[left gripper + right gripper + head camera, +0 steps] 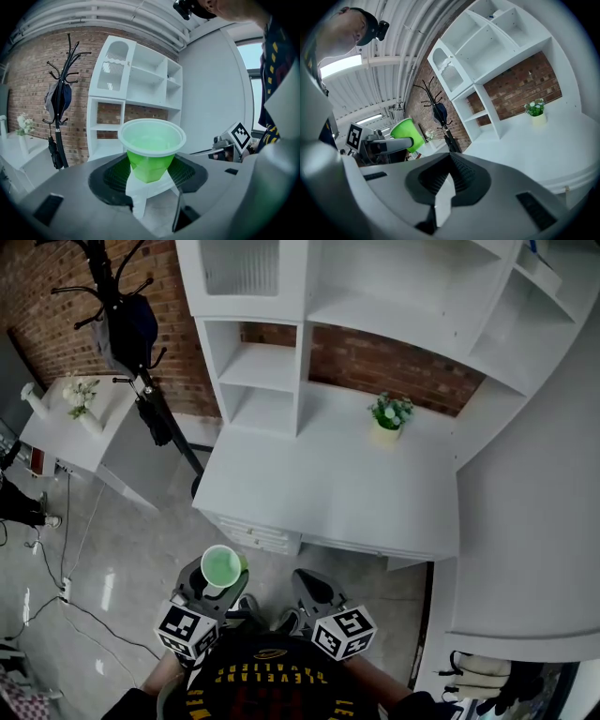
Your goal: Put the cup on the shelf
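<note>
A green plastic cup (221, 567) (151, 149) with a white rim stands upright in my left gripper (212, 585) (150, 172), whose jaws are shut on its lower body. From the right gripper view the cup (406, 134) shows at the left, tilted in that view. My right gripper (310, 589) (449, 165) holds nothing, its jaws meeting at the tips. Both grippers hover close to the person's body, in front of the white desk (328, 493). The white shelf unit (272, 362) (136, 103) rises at the desk's back.
A small potted plant (389, 416) (536, 111) stands on the desk near the brick wall. A black coat rack (127, 324) (58, 108) with a dark bag is to the left. A low white table (70, 423) with flowers sits further left. Cables lie on the floor.
</note>
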{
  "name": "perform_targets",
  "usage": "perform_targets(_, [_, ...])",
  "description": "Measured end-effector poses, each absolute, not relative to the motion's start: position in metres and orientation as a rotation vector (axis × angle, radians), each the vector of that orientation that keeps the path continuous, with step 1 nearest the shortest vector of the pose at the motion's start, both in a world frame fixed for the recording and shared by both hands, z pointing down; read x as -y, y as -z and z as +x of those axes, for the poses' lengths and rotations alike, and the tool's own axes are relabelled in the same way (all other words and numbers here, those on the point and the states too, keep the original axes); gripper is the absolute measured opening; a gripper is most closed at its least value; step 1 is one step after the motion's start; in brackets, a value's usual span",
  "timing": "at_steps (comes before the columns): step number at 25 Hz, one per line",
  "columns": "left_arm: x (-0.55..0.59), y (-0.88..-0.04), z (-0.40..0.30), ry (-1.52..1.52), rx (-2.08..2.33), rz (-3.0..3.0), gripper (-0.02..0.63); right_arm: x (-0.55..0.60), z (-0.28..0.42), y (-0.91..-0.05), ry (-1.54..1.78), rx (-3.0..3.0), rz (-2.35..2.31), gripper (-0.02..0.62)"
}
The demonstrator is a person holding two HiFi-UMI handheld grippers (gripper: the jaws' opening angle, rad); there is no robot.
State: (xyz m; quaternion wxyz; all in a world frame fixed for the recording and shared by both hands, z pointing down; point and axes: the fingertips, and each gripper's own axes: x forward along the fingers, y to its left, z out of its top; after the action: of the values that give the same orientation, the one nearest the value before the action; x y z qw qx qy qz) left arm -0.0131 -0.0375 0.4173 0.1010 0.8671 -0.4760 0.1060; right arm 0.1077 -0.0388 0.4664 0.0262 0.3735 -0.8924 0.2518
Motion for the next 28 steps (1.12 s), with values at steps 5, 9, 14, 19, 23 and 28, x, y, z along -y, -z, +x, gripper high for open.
perform_targets(5, [0.065, -0.421, -0.025, -0.346, 1.438, 2.555, 0.246, 0.060, 0.115, -0.468, -0.786, 2.752, 1.192, 0.003])
perform_targets(9, [0.105, -0.422, -0.033, -0.339, 1.435, 2.564, 0.245, 0.091, 0.127, -0.464, -0.767, 2.731, 1.278, 0.003])
perform_targets(14, [0.169, -0.425, -0.039, -0.331, 1.431, 2.583, 0.247, 0.140, 0.139, -0.455, -0.721, 2.707, 1.379, 0.003])
perform_targets(19, [0.230, -0.430, -0.049, -0.342, 1.409, 2.586, 0.245, 0.192, 0.136, -0.452, -0.705, 2.681, 1.427, 0.003])
perform_targets(23, [0.277, -0.443, -0.064, -0.354, 1.397, 2.578, 0.245, 0.229, 0.125, -0.454, -0.704, 2.649, 1.454, 0.003])
perform_targets(28, [0.334, -0.468, -0.078, -0.370, 1.397, 2.565, 0.245, 0.268, 0.112, -0.459, -0.679, 2.595, 1.470, 0.004])
